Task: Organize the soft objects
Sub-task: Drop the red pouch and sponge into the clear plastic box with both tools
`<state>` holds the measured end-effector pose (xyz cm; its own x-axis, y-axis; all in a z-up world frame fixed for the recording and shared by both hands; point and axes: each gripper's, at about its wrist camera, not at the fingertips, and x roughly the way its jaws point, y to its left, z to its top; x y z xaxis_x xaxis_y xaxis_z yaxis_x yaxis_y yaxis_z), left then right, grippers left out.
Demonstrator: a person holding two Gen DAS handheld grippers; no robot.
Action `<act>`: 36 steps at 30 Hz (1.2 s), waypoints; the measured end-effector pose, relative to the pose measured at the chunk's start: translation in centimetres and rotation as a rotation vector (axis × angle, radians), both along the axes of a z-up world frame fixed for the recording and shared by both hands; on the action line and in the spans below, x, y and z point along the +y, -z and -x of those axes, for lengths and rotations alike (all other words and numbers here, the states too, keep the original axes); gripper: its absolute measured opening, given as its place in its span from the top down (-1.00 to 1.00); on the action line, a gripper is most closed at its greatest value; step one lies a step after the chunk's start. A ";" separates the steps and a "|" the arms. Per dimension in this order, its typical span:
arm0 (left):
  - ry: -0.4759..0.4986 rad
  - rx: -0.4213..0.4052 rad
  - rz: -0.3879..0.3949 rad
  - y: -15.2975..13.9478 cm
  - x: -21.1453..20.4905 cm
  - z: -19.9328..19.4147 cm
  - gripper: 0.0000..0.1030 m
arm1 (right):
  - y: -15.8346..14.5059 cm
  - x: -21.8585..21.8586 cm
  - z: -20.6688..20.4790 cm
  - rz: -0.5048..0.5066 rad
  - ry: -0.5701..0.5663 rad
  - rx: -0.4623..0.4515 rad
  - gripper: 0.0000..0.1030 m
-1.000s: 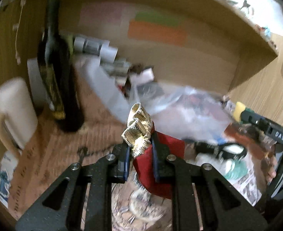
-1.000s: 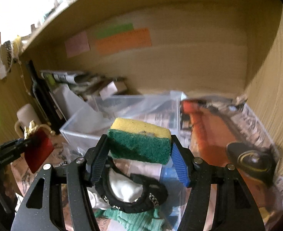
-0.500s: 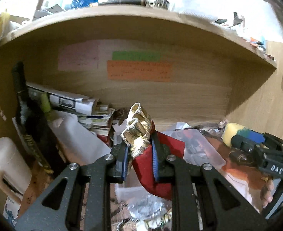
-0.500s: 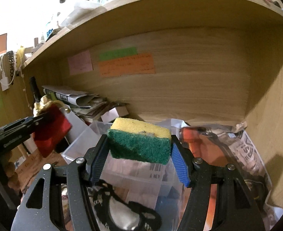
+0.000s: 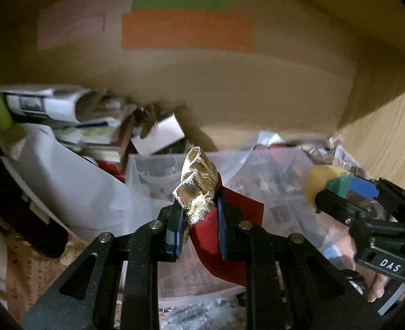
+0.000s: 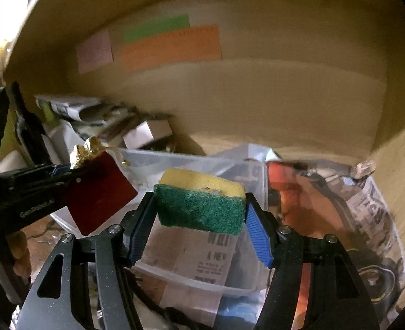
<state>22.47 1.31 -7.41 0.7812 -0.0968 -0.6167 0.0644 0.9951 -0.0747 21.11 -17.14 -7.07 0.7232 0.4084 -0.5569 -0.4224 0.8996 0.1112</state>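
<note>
My left gripper [image 5: 199,220] is shut on a red pouch with a gold ribbon top [image 5: 199,189], held above the clear plastic bin [image 5: 153,170]. The pouch also shows in the right wrist view [image 6: 98,189], at the left. My right gripper [image 6: 199,220] is shut on a yellow and green sponge [image 6: 199,200], held over the same bin [image 6: 197,277]. The sponge [image 5: 326,184] and the right gripper [image 5: 348,195] show at the right of the left wrist view.
Everything sits in a wooden shelf bay with coloured paper labels [image 5: 186,27] on the back wall. Rolled papers and boxes [image 5: 65,110] pile at the back left. A white sheet [image 5: 73,189] leans by the bin. Newspaper [image 6: 367,206] lines the floor at the right.
Both grippers have moved forward and deeper into the shelf bay, over the clear bin. Each still holds its object.
</note>
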 end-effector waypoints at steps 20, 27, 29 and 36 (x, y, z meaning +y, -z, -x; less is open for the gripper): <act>0.015 0.004 -0.043 0.4 -1.1 0.3 -0.09 | 0.8 0.5 -0.5 0.042 -0.016 0.055 -0.40; 0.019 -0.103 -0.030 -3.0 0.0 4.7 -0.42 | -2.6 -0.8 3.4 0.000 -0.003 -0.074 -0.67; 0.022 -0.130 -0.031 -3.6 0.3 6.2 -0.54 | -3.4 -1.1 4.6 -0.006 -0.007 -0.101 -0.68; 0.020 -0.144 -0.038 -3.5 1.4 10.4 -0.78 | -3.9 -1.7 8.4 -0.010 -0.033 -0.134 -0.76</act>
<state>12.07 2.67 -3.92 0.8599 -0.0920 -0.5022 0.0916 0.9955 -0.0256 12.72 -18.84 -3.16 0.7768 0.4386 -0.4518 -0.4639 0.8838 0.0605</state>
